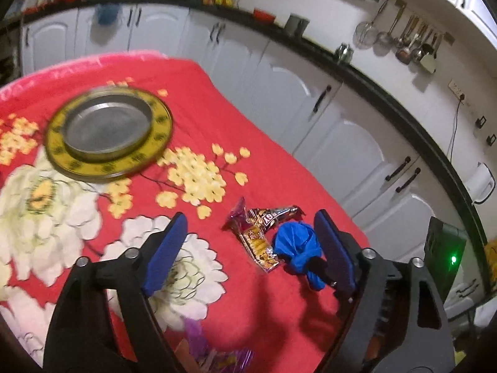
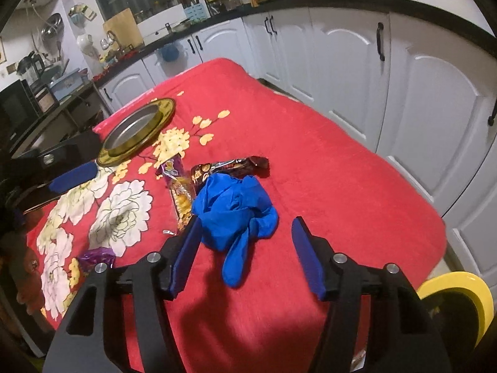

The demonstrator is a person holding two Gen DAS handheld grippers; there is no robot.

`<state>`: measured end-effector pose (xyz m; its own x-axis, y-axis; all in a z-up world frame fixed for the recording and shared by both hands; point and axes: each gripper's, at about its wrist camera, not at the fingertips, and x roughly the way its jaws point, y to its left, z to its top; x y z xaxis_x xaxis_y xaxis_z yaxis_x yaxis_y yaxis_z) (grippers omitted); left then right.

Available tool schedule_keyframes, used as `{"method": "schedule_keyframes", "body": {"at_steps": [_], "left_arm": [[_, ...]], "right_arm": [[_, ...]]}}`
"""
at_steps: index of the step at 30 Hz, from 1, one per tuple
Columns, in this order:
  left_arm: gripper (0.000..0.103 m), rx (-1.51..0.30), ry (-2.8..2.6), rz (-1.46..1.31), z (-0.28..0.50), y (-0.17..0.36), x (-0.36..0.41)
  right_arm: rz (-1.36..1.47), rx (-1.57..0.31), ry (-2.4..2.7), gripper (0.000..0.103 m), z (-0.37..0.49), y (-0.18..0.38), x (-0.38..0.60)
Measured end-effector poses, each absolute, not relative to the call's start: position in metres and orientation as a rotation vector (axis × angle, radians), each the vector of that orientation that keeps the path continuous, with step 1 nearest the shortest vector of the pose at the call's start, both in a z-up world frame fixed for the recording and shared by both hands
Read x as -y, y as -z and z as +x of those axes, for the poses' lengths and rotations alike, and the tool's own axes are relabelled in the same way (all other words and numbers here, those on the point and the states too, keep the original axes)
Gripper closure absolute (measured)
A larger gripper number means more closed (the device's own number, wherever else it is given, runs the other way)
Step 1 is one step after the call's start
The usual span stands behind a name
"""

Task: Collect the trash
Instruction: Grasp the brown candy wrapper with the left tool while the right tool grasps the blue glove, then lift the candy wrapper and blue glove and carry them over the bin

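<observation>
A crumpled blue glove (image 2: 233, 214) lies on the red flowered cloth, one finger trailing toward the near edge. Touching its far side is a dark brown snack wrapper (image 2: 231, 168); just left lies a long orange-and-purple biscuit wrapper (image 2: 180, 192). A small purple wrapper (image 2: 94, 258) sits apart, nearer the left edge.

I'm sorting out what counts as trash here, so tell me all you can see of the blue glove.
The blue glove is thin, rubbery-looking and crumpled into a wad, one finger trailing toward the camera. It lies on the red flowered cloth, its far edge against the dark snack wrapper. Nothing grips it.
</observation>
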<state>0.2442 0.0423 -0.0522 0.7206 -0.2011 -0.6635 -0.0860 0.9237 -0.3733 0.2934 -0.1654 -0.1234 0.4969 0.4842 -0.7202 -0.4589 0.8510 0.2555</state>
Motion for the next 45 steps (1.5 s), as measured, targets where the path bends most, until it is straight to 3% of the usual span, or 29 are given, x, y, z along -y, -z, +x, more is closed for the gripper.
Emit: {"method": "schedule_keyframes", "body": {"at_steps": [2, 5, 7, 14, 22, 30, 45], "left_arm": [[0.033, -0.799, 0.082, -0.414, 0.254, 0.059, -0.040], [0.043, -0.847, 0.095, -0.426, 0.269, 0.068, -0.036], [0.047, -0.872, 0.093, -0.438, 0.275, 0.075, -0.034], [0.071, -0.931, 0.066, -0.451, 0.291, 0.096, -0.032], [0.091, -0.961, 0.065, -0.442, 0.294, 0.108, -0.028], [0.092, -0.914, 0.069, -0.431, 0.276, 0.098, -0.034], [0.092, -0.679, 0.092, -0.339, 0.210, 0.027, -0.026]], "right_arm": [[0.043, -0.917, -0.599, 0.072, 0.296, 0.131, 0.162], [0.046, -0.929, -0.610, 0.088, 0.295, 0.136, 0.161], [0.054, -0.924, -0.618, 0.091, 0.289, 0.137, 0.165], [0.101, -0.901, -0.616, 0.093, 0.264, 0.132, 0.185], [0.159, -0.881, -0.629, 0.094, 0.240, 0.123, 0.199], [0.153, -0.841, -0.649, 0.094, 0.225, 0.108, 0.201], [0.126, -0.736, -0.635, 0.094, 0.195, 0.069, 0.217]]}}
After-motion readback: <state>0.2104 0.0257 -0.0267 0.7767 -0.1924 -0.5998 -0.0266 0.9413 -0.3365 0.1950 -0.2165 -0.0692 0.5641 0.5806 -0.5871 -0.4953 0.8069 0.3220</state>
